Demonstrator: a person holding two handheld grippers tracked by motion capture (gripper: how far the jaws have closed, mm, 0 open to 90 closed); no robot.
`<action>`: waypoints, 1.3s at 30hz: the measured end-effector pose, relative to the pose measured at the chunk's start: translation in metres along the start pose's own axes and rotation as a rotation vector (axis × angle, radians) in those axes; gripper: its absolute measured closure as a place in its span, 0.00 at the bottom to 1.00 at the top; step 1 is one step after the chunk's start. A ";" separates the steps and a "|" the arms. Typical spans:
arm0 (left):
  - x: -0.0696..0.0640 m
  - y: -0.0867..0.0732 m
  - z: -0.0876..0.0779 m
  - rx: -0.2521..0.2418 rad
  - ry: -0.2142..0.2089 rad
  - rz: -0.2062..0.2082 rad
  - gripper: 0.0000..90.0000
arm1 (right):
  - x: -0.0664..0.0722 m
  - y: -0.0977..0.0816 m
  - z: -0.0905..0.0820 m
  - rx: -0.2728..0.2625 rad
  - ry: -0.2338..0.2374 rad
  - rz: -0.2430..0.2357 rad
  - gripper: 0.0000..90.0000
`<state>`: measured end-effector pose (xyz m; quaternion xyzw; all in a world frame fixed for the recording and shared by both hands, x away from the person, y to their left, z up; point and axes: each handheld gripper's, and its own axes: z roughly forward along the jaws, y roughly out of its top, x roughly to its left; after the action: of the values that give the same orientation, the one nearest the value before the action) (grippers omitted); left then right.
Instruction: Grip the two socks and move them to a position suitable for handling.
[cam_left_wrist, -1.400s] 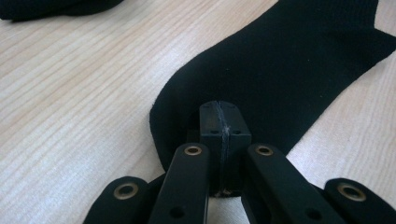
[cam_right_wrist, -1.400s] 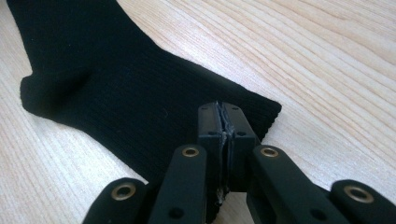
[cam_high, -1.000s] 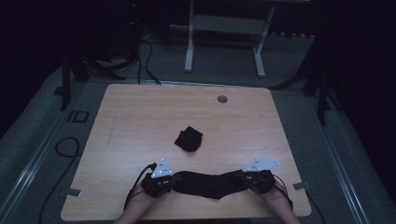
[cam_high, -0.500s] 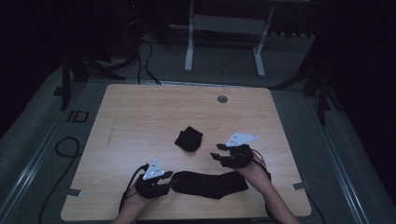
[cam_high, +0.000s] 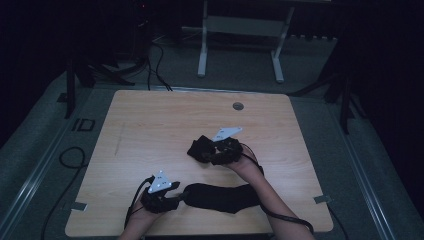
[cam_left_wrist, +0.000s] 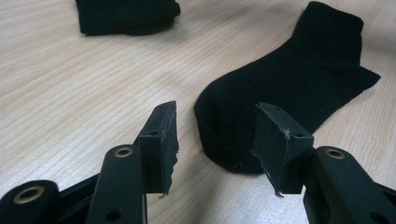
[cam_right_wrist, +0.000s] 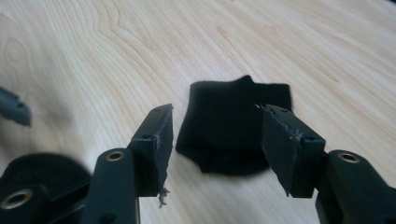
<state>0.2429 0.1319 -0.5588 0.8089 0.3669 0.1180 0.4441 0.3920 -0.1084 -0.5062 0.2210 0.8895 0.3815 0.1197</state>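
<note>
A black sock lies flat along the table's near edge; in the left gripper view the same sock stretches away from the jaws, toe end nearest. My left gripper sits at the sock's left end, open, its jaws standing either side of the toe without closing on it. A second black sock, folded small, lies at mid-table. My right gripper is right at it, open, with the folded sock just beyond and between the jaws.
The wooden table has a small round grommet near its far edge. Cables trail from both grippers over the near edge. A white-legged frame stands on the floor beyond the table.
My right gripper let go of the flat sock's right end and moved up and left to the folded sock. The left gripper stayed at the sock's left end.
</note>
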 end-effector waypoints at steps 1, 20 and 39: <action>0.000 0.000 0.000 0.000 0.001 0.001 0.54 | -0.001 0.004 0.013 0.025 0.002 0.001 0.47; 0.005 0.000 0.001 -0.004 0.012 -0.028 0.54 | -0.007 -0.002 0.064 0.137 0.003 0.007 0.85; 0.014 0.037 0.003 -0.104 0.122 -0.027 0.42 | 0.016 0.026 -0.043 -0.143 0.107 0.023 0.87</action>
<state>0.2722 0.1272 -0.5321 0.7712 0.3973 0.1799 0.4638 0.3694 -0.1110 -0.4585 0.2014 0.8626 0.4566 0.0830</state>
